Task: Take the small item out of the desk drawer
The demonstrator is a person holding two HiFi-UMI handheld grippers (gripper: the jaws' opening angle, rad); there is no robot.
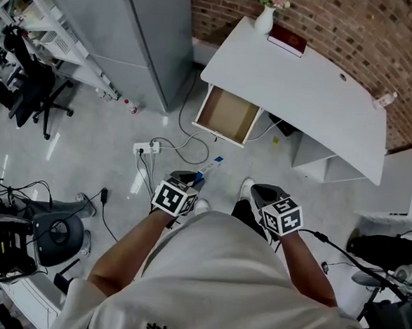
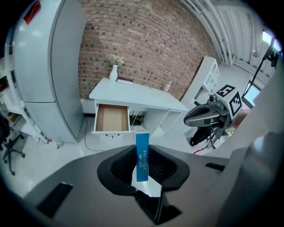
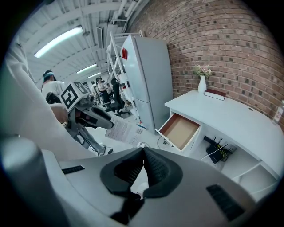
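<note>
Left gripper (image 2: 143, 162) clamps the blue box (image 2: 142, 153), well out from the open drawer (image 2: 111, 119); right gripper (image 3: 143, 155) is closed, empty.

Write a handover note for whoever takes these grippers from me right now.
Left gripper: shut on the blue box.
Right gripper: shut, nothing between its jaws.
Drawer: open under the white desk, looks empty.
Done: the box is out of the drawer and held well away from the desk.
Left: probably set the box down and close the drawer.
</note>
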